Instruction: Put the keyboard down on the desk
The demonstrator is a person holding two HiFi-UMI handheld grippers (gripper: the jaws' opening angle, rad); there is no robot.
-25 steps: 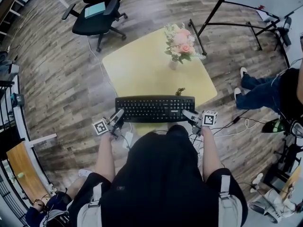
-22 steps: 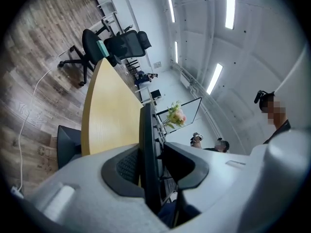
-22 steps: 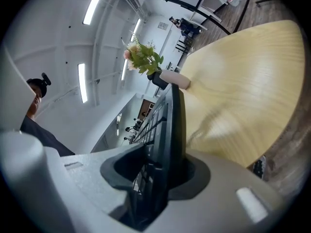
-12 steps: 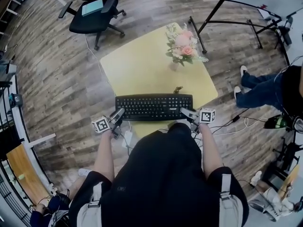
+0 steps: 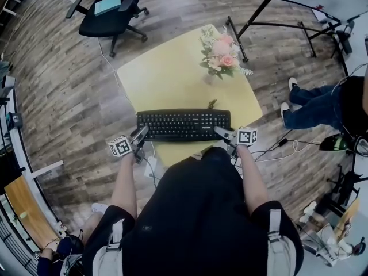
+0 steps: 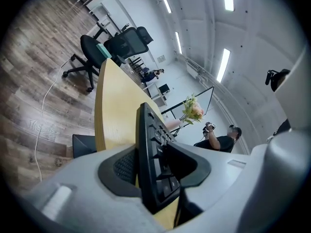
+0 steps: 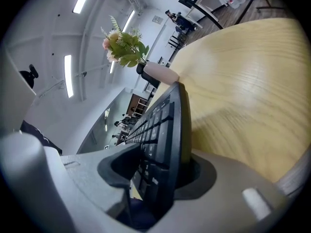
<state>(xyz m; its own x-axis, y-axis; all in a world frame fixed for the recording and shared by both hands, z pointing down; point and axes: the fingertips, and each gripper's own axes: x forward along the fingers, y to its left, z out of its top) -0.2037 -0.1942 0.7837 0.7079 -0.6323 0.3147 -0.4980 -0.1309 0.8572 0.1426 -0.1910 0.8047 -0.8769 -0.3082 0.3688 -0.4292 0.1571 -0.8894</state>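
Keyboard (image 5: 183, 124) lies flat on the yellow counter (image 5: 167, 79), along the counter edge nearest you, keys up. Its left end sits about at the counter's side edge.

Your left tongs (image 5: 142, 132) are at the keyboard's left end. The jaws are partway apart and opening. The keyboard's end is between them, one jaw over the keys and one under the base. In the left gripper view a sliver of counter shows between the lower pad and the keyboard, so there is no squeeze.

Your right tongs (image 5: 220, 131) are at the keyboard's right end, same setup. The jaws are partway apart and opening, and the keyboard's end is in the gap. The upper pad stands off the keys. I can't tell if the lower pad brushes the base.

Flower vase (image 5: 221, 53) stands beyond the keyboard's far right corner, well apart from it. Black office chair (image 5: 109, 13) is on the floor, far beyond the keyboard's left end. A person's legs (image 5: 307, 108) show out past the keyboard's right end.
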